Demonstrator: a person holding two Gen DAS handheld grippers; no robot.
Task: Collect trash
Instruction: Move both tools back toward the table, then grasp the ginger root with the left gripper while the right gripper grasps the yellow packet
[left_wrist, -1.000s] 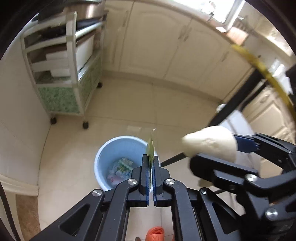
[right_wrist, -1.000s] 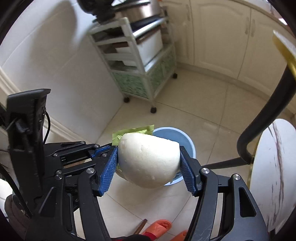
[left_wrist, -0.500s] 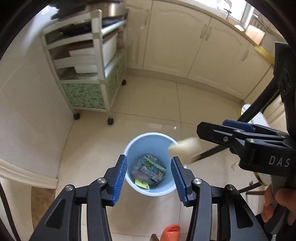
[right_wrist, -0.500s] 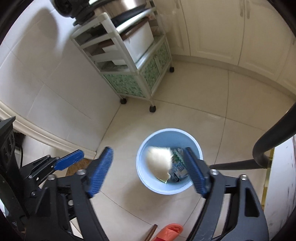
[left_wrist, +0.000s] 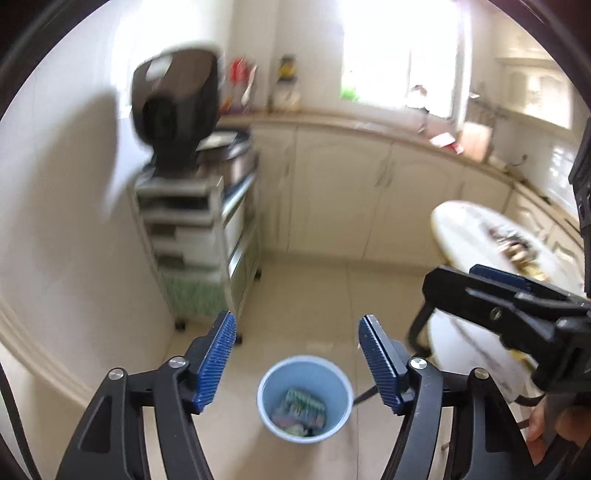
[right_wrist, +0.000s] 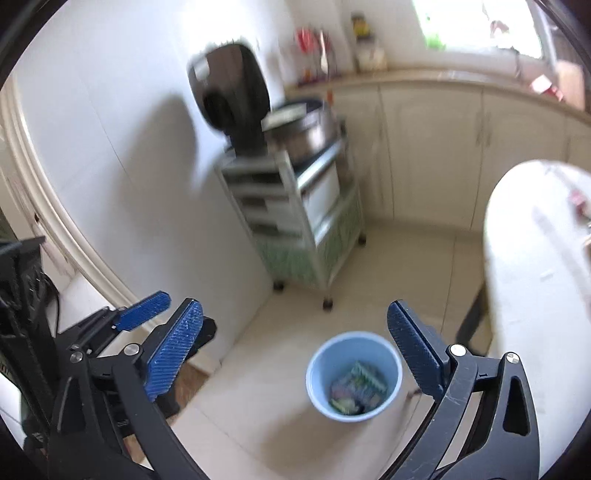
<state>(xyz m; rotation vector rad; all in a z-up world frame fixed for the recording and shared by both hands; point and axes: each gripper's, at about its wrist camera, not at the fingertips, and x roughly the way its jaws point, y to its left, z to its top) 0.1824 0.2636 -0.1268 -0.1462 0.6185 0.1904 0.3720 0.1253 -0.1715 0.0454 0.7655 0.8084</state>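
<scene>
1. Left gripper (left_wrist: 297, 360): fingers spread wide, nothing between them. A second ago they were pinched on a thin green scrap; that scrap has since gone.
2. Right gripper (right_wrist: 291, 354): fingers spread wide and empty. A second ago they clamped a pale rounded lump, which half a second ago was falling toward the bin.
3. Blue bin (left_wrist: 304, 400): stands on the floor tiles, below and between the left fingers in the left wrist view. It holds trash (left_wrist: 301, 410), a printed green-and-white wrapper on top of mixed pieces; the dropped lump is probably among them, though blur keeps me from picking it out.
4. Meaning for the task: both loads are delivered, and both views have tilted up from the bin toward the room, so the next step is judged to be a return to the table for more.
5. Round table (right_wrist: 524, 280): white top at the right, with small dark and red bits toward its far edge, likely the remaining trash. Its dark leg stands near the bin.
6. Rolling shelf cart (left_wrist: 207, 243): against the wall, beyond the bin, carrying a dark appliance (left_wrist: 177, 110) with raised lid.
7. Obstruction: the table rim lies close to the right gripper.
</scene>
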